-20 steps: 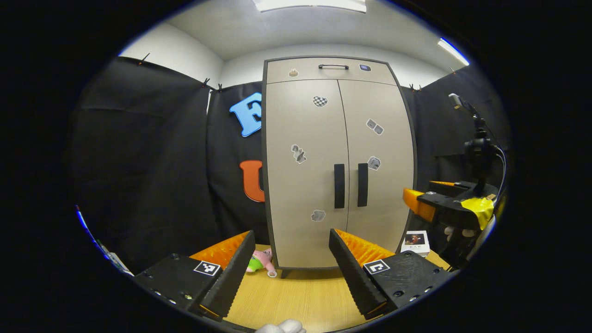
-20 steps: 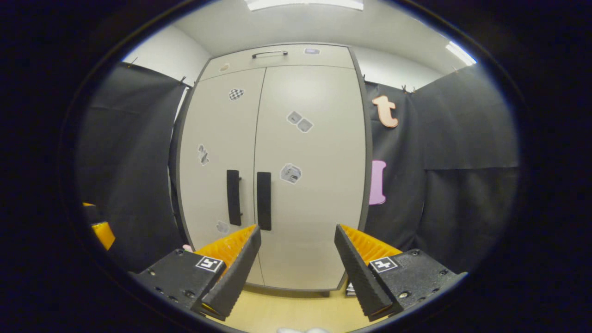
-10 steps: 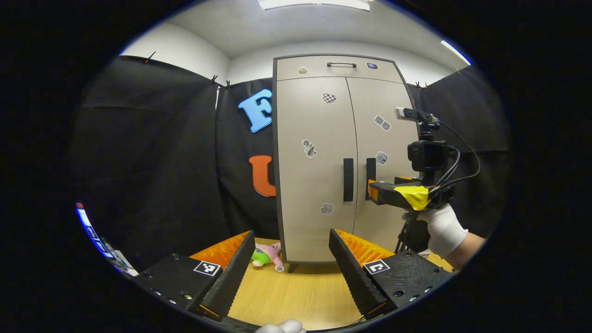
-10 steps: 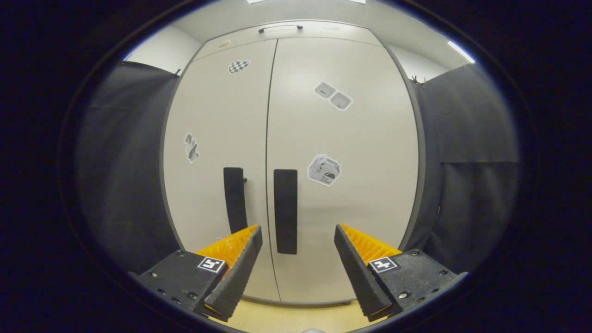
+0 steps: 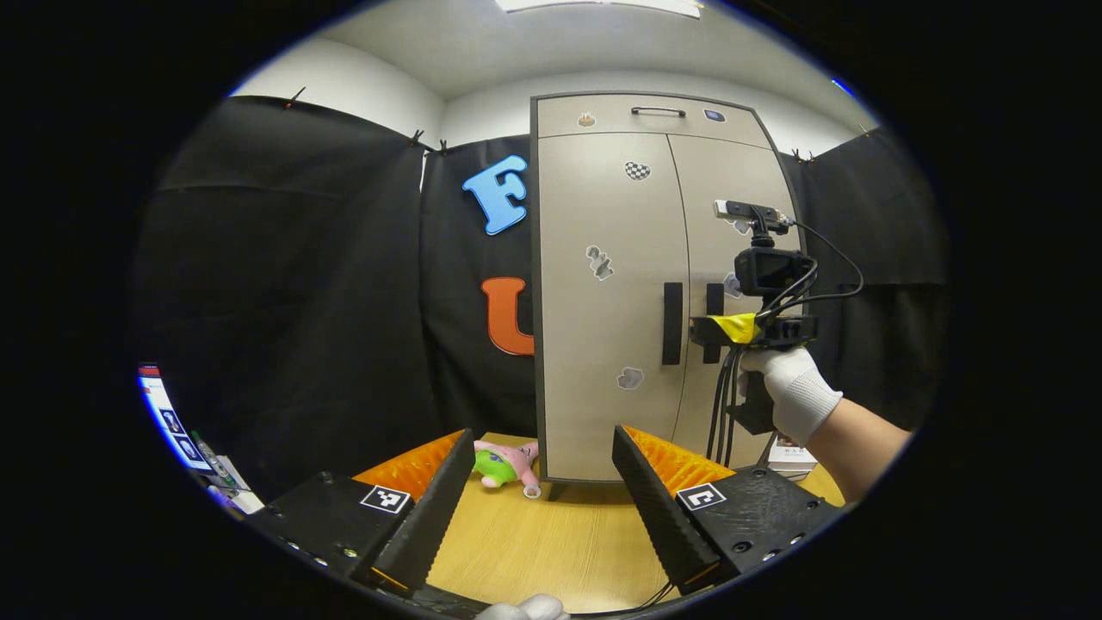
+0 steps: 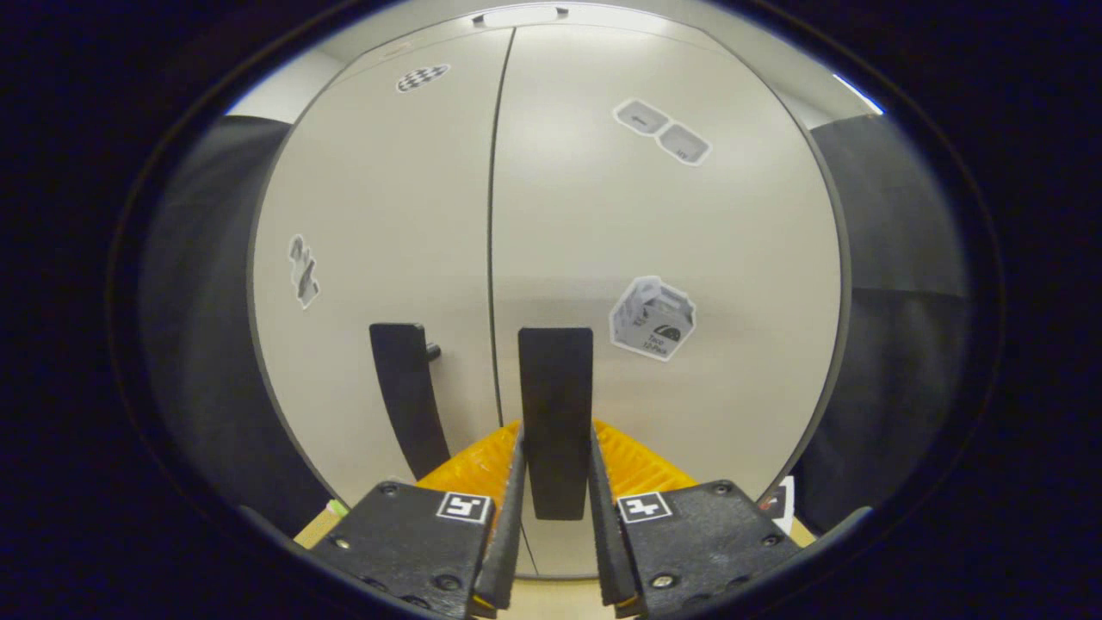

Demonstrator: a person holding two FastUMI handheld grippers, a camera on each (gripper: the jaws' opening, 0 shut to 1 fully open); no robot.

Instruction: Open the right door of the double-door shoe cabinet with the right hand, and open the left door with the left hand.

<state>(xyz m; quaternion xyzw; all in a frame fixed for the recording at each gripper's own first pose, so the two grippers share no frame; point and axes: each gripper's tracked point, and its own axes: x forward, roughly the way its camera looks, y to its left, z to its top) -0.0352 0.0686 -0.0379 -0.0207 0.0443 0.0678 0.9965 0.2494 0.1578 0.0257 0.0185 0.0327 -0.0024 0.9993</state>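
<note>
A beige double-door shoe cabinet [image 5: 603,284] stands on the wooden table [image 5: 551,542] with both doors closed. Each door carries a black vertical handle near the middle seam. In the right gripper view my right gripper [image 6: 555,482] is shut on the right door's handle [image 6: 555,405], one finger on each side of it. The left door's handle [image 6: 405,387] is just to its left. The left gripper view has that right gripper [image 5: 715,331] at the right handle, held by a gloved hand [image 5: 792,392]. My left gripper [image 5: 538,495] stands open low over the table, well short of the left handle [image 5: 671,323].
A pink and green plush toy [image 5: 504,461] lies on the table at the cabinet's left foot. A small box [image 5: 788,456] sits at the cabinet's right side. Black cloth walls enclose the booth. A drawer with a handle [image 5: 659,112] tops the cabinet.
My right gripper moved forward to the right door's handle and shut on it. My left gripper drifted left, so the cabinet sits farther right in its view.
</note>
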